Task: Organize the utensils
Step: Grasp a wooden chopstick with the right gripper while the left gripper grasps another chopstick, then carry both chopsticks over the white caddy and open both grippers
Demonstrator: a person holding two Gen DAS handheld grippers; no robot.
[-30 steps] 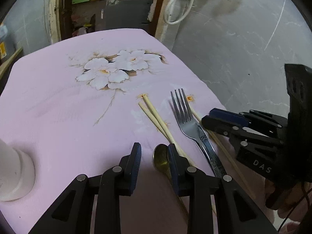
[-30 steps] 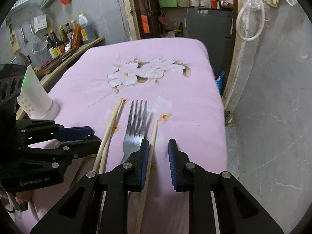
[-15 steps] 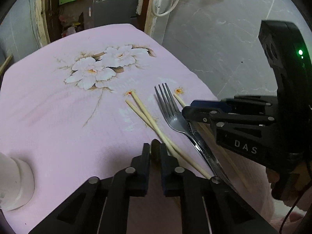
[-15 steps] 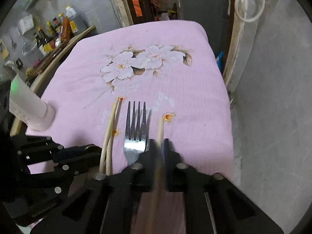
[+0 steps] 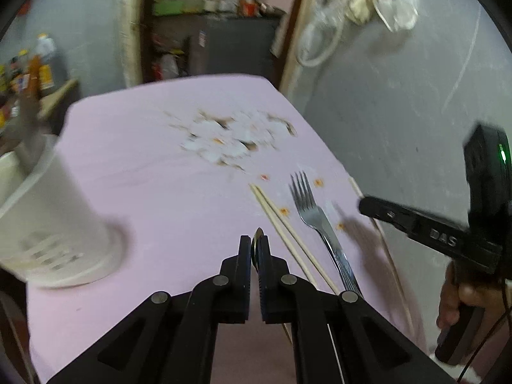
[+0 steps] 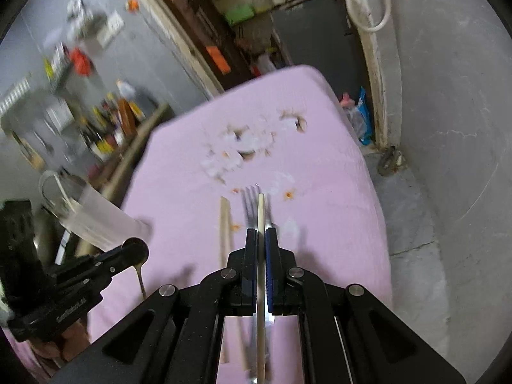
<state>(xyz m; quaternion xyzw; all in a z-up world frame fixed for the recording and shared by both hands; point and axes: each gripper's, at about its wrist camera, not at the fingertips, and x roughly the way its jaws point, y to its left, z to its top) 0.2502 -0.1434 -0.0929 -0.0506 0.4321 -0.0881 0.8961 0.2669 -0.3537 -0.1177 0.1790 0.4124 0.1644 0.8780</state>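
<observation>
My left gripper (image 5: 255, 244) is shut on a brass-coloured spoon (image 5: 258, 236), held edge-on above the pink cloth. In the right wrist view the spoon's bowl (image 6: 137, 252) sticks out of that gripper (image 6: 123, 251) and its handle hangs down. My right gripper (image 6: 260, 234) is shut on a single pale chopstick (image 6: 261, 211), lifted off the table; the left wrist view shows this gripper (image 5: 363, 204) at the right with the chopstick (image 5: 388, 256) slanting through it. A steel fork (image 5: 308, 206) and a pair of chopsticks (image 5: 288, 232) lie side by side on the cloth.
A white slotted utensil holder (image 5: 48, 224) stands at the table's left, also blurred in the right wrist view (image 6: 96, 220). The pink cloth (image 5: 153, 166) has a flower print at its far end. A hand (image 5: 457, 300) grips the right tool. Grey floor lies right of the table.
Both grippers closed, the left on the spoon and the right on the single chopstick, then rose with them off the cloth. The right gripper rolled. The holder is now nearer in the left view.
</observation>
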